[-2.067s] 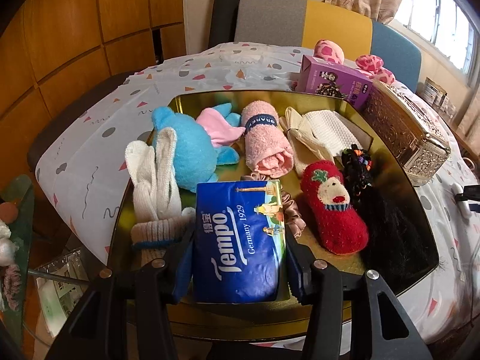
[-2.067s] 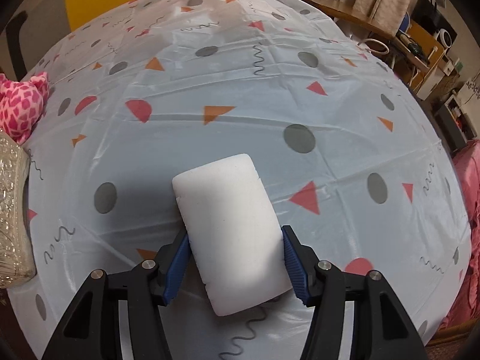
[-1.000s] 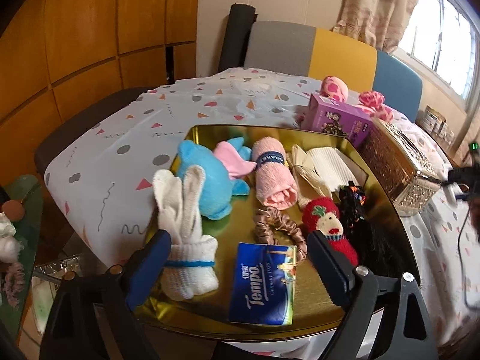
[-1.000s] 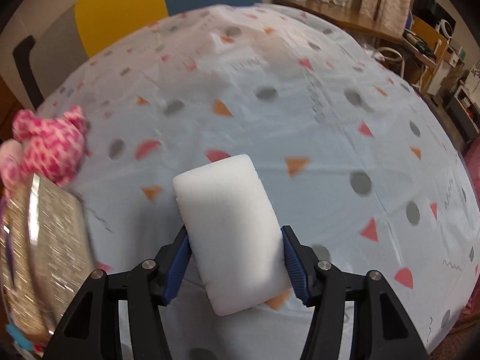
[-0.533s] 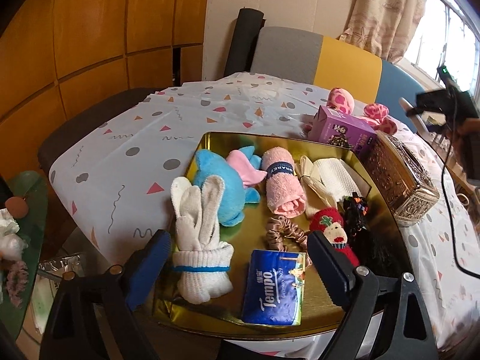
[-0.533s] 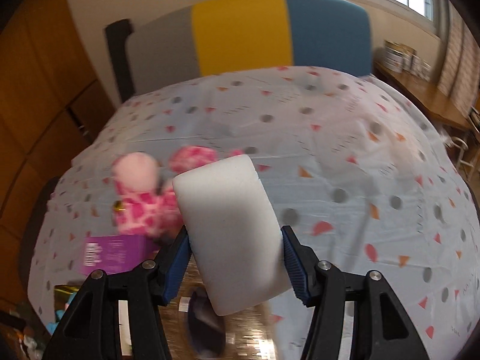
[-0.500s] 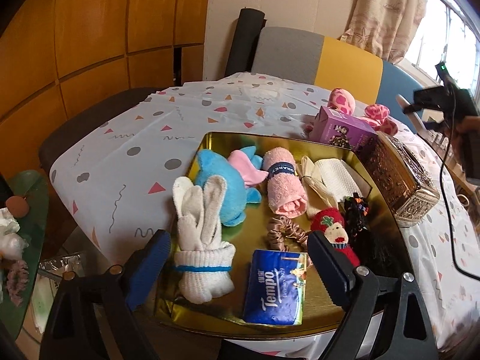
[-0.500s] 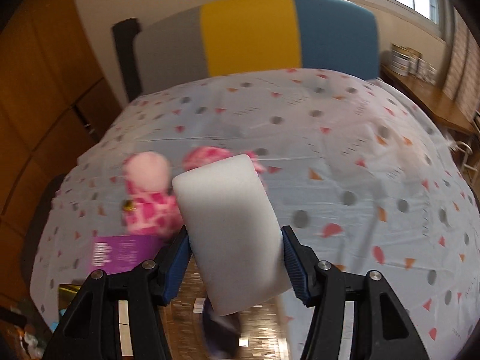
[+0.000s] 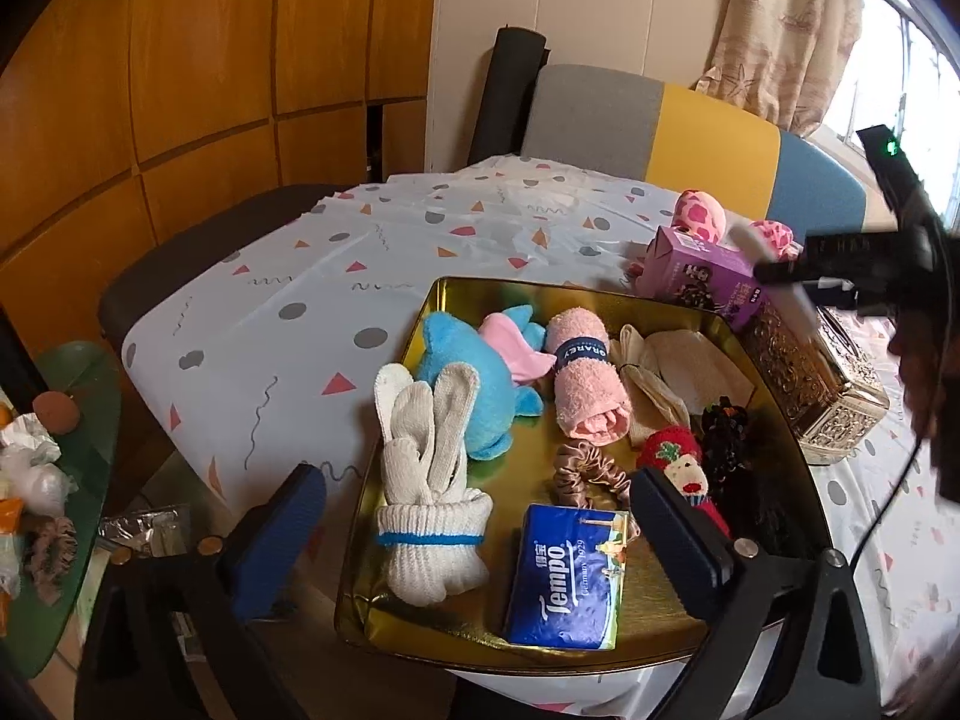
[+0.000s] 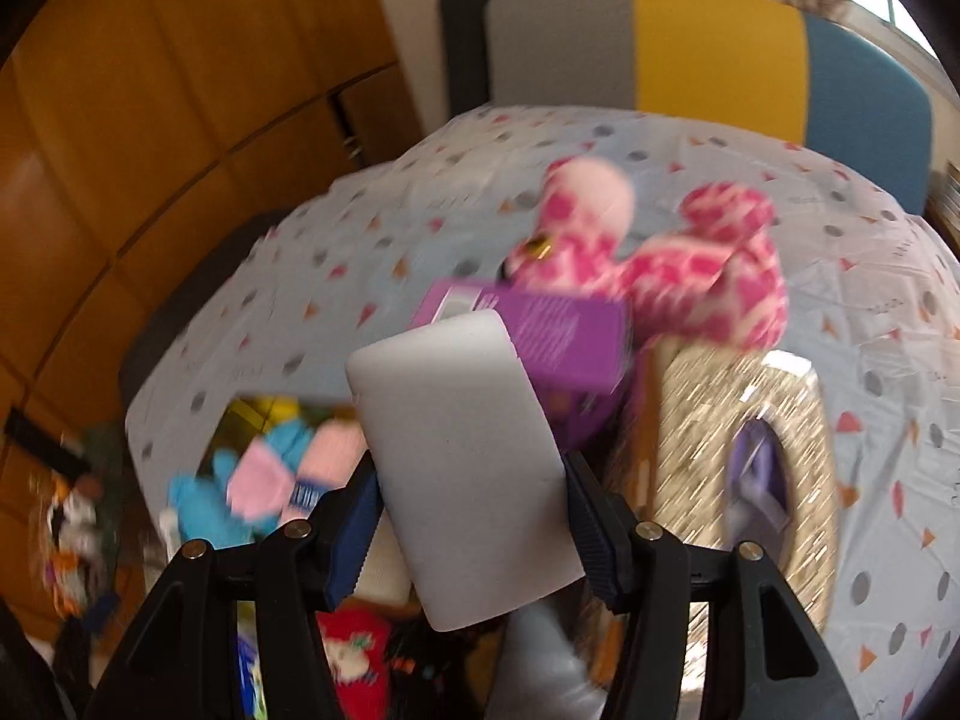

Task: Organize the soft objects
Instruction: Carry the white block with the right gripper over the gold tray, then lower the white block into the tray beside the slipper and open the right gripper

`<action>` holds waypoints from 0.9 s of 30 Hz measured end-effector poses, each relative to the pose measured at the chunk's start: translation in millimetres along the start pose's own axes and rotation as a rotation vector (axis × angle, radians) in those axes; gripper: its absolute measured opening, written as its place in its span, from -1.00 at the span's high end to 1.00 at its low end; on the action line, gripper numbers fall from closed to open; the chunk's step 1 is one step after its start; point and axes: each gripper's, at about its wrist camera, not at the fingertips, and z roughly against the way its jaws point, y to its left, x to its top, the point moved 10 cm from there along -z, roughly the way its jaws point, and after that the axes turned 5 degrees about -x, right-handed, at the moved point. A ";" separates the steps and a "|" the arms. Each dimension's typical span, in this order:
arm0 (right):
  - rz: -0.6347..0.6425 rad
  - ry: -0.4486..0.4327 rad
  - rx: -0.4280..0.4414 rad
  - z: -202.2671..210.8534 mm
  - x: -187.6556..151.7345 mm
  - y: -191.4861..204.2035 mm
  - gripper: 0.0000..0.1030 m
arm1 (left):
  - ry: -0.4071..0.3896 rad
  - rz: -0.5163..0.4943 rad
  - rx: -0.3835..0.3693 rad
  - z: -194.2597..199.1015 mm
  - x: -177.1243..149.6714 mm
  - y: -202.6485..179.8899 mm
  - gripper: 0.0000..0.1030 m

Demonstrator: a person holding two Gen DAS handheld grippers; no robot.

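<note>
Left wrist view is showing my left tongs point(image 9: 480, 525) standing wide apart, having just been opening, with nothing between the pads; they are hovering over the near edge of the gold tray point(image 9: 420, 324). Lying in that tray are the blue tissue pack point(image 9: 567, 579) at the near edge, the rolled white socks point(image 9: 429, 492) to its left, the blue plush point(image 9: 462, 381) and the pink rolled towel point(image 9: 585, 387) farther back, and a red sock point(image 9: 681, 468) to the right. My right tongs point(image 10: 474, 531) are clamping the white sponge point(image 10: 462, 462) by its long sides, carrying it above the purple box point(image 10: 540, 339) and the ornate tissue holder point(image 10: 744, 450), just right of the tray.
</note>
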 end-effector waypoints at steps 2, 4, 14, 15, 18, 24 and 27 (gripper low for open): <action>0.019 0.017 0.006 -4.3 -16.2 7.1 -0.14 | -0.008 -0.008 0.005 1.9 0.4 -1.5 -0.98; 0.022 0.031 0.012 -10.4 -28.9 11.7 -0.14 | -0.004 -0.020 0.009 2.0 0.1 -3.8 -0.98; 0.013 0.030 0.016 -6.7 -69.0 25.1 -0.14 | 0.004 -0.028 0.027 1.8 -2.8 -6.7 -0.99; 0.011 0.029 0.021 -5.5 -74.2 28.4 -0.14 | 0.008 -0.029 0.032 1.2 -3.6 -7.1 -0.99; 0.004 0.031 0.026 -2.2 -86.6 34.3 -0.15 | 0.016 -0.037 0.042 0.1 -6.0 -8.5 -0.99; -0.018 0.011 0.023 6.6 -102.5 42.8 -0.15 | 0.037 -0.037 0.050 -3.2 -10.7 -9.5 -0.99; -0.030 -0.001 0.025 13.0 -107.1 46.6 -0.15 | 0.042 -0.032 0.050 -3.8 -11.7 -9.6 -0.99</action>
